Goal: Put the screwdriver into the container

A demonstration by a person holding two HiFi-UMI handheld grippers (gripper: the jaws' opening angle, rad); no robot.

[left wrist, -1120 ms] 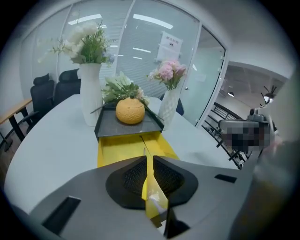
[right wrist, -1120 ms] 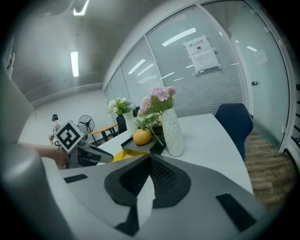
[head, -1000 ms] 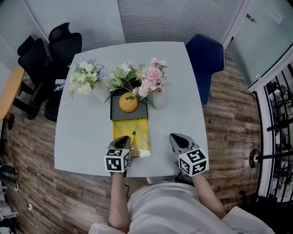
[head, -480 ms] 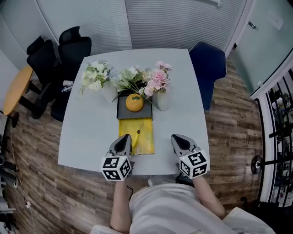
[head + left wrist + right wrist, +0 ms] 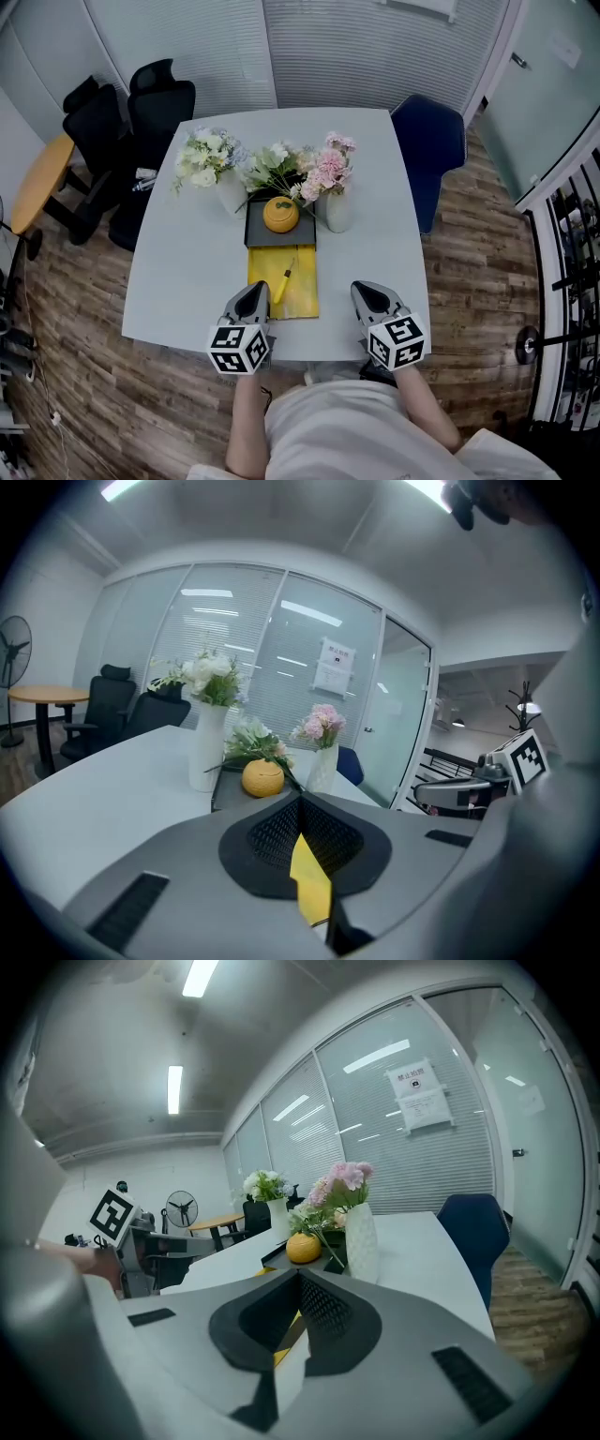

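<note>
A screwdriver (image 5: 281,284) with a yellow handle lies on a yellow mat (image 5: 302,295) at the table's near middle, its thin shaft pointing away from me. Just beyond the mat, a round orange lidded container (image 5: 281,214) (image 5: 262,778) (image 5: 303,1249) sits on a dark tray (image 5: 257,234). My left gripper (image 5: 254,291) (image 5: 300,804) hovers at the mat's near left corner, shut and holding nothing. At the same depth, right of the mat, my right gripper (image 5: 365,290) (image 5: 300,1281) is also shut and holds nothing. Neither touches the screwdriver.
Vases of white flowers (image 5: 208,155) and pink flowers (image 5: 330,167) stand around the tray, with greenery between. A blue chair (image 5: 433,141) is at the table's far right, black office chairs (image 5: 127,112) and a round wooden table (image 5: 37,183) to the left.
The left gripper has drawn back a little toward the table's near edge, off the mat. The screwdriver stays lying on the mat. The head view has shifted slightly.
</note>
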